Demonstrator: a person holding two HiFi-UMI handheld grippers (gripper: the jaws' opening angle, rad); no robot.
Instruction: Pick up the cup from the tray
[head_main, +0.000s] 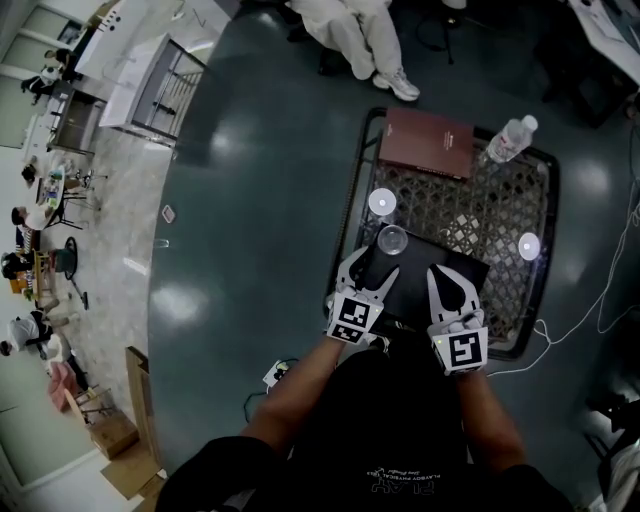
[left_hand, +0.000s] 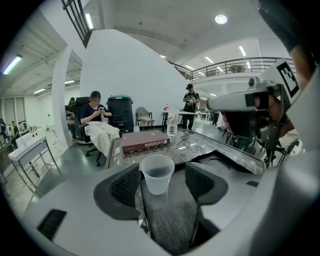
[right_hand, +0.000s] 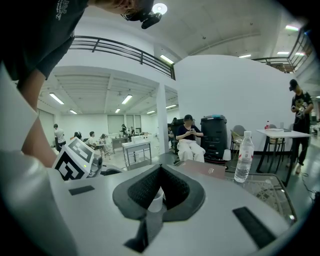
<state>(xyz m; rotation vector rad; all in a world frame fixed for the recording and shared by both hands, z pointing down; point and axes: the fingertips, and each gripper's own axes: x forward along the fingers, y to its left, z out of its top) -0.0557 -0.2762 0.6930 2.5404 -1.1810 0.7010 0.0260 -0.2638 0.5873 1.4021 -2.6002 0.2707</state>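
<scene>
A translucent plastic cup (head_main: 392, 240) stands upright at the far left corner of a dark tray (head_main: 455, 268) on the table. In the left gripper view the cup (left_hand: 157, 173) sits between the tips of my left gripper (left_hand: 161, 182), whose jaws stand wide with a gap on each side of the cup; neither pad touches it. From the head view my left gripper (head_main: 371, 266) points at the cup from the near side. My right gripper (head_main: 450, 280) hovers over the tray's near edge. Its jaws (right_hand: 160, 172) meet at the tips, with the cup (right_hand: 155, 201) showing beyond them.
A brown book (head_main: 428, 142) lies at the table's far edge beside a clear water bottle (head_main: 510, 140). The table (head_main: 520, 205) has a glass top over a mesh, framed in black. A seated person (head_main: 360, 35) is beyond it; cables trail on the floor at right.
</scene>
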